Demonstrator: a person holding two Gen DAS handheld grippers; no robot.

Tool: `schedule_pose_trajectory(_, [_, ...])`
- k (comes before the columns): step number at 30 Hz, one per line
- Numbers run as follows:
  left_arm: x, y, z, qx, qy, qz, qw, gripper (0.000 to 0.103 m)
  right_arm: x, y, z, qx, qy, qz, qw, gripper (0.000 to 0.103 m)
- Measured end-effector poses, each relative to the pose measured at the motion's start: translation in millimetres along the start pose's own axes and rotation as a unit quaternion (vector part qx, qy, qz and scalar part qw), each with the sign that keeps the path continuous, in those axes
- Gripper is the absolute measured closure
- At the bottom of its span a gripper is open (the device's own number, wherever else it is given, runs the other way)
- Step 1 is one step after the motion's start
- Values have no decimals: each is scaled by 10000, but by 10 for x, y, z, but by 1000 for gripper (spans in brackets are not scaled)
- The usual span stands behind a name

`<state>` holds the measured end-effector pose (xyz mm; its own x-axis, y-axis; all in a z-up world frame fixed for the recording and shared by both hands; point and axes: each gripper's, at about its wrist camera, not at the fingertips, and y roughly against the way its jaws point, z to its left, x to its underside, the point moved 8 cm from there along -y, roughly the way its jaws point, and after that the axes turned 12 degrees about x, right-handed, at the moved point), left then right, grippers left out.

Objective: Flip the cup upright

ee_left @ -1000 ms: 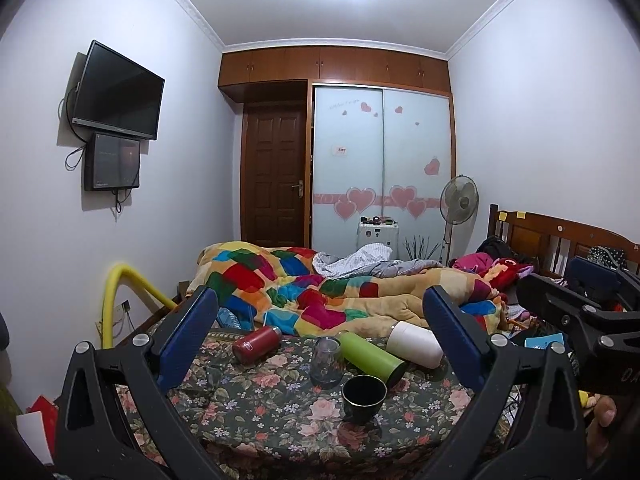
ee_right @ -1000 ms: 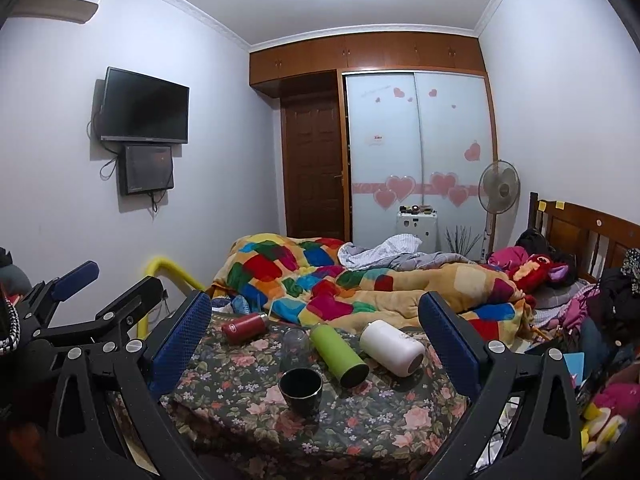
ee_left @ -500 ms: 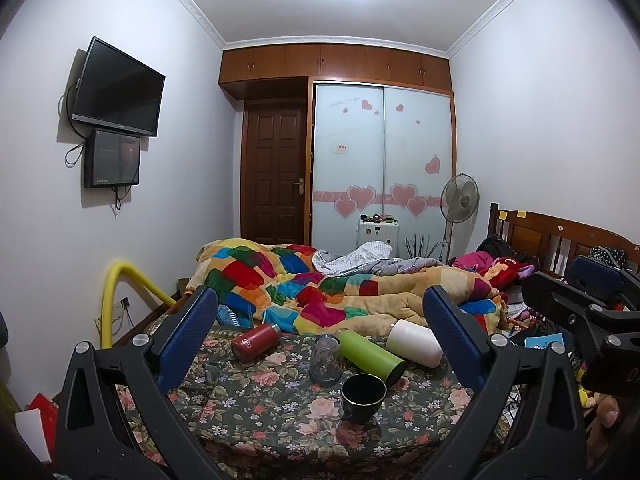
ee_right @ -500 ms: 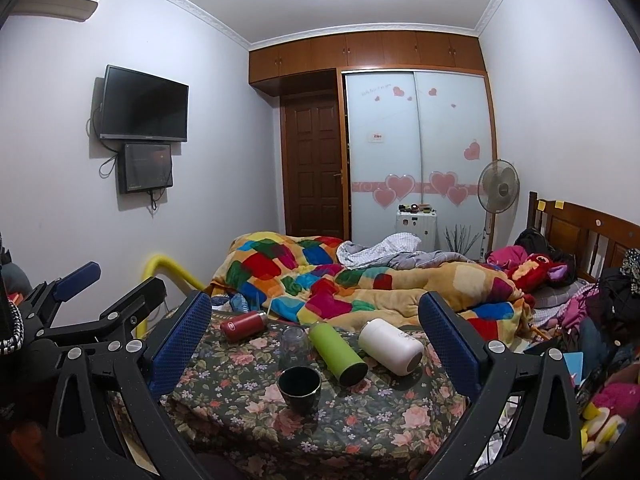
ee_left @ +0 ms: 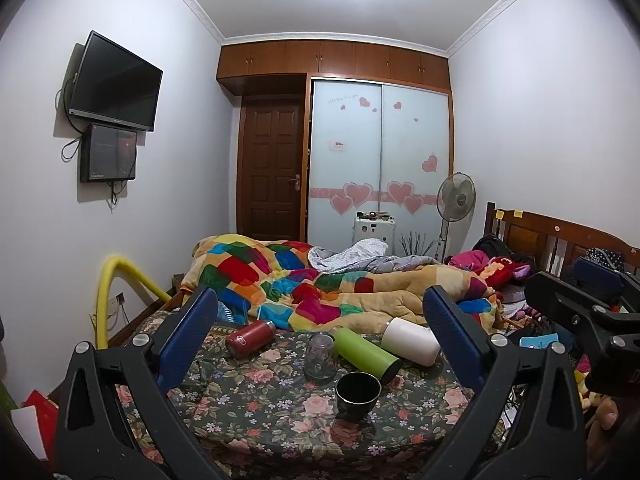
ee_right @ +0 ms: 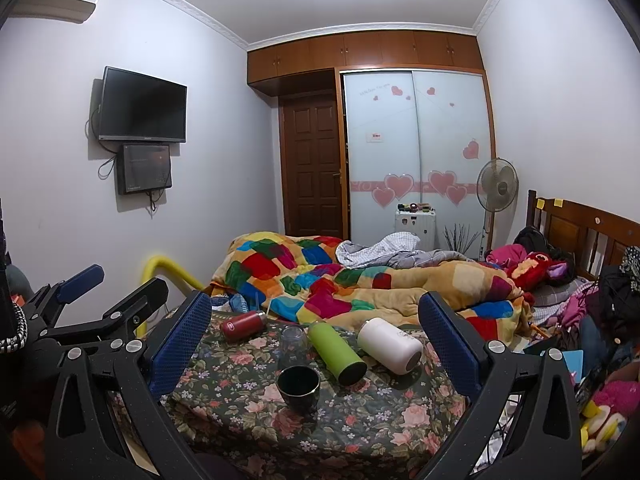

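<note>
The dark cup stands mouth-up on the floral tablecloth. Just behind the cup are a clear glass and a lying green bottle; a white bottle and a red bottle lie farther back. Short of the cup, the left gripper and right gripper hover spread wide, holding nothing.

Glossy dark cup, floral cloth

Bare floral-cloth bench fronts the upright black cup; close behind crowd a clear glass and lying green bottle.
</note>
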<state>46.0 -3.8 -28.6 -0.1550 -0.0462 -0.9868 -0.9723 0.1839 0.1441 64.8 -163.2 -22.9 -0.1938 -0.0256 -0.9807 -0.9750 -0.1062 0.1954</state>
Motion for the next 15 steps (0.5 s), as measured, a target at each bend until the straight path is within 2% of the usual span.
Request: schedule_pose_trajectory(15, [12,-23,-36,98,53,17,9999,0,-1,3,-8,-1,3,8,10000,0])
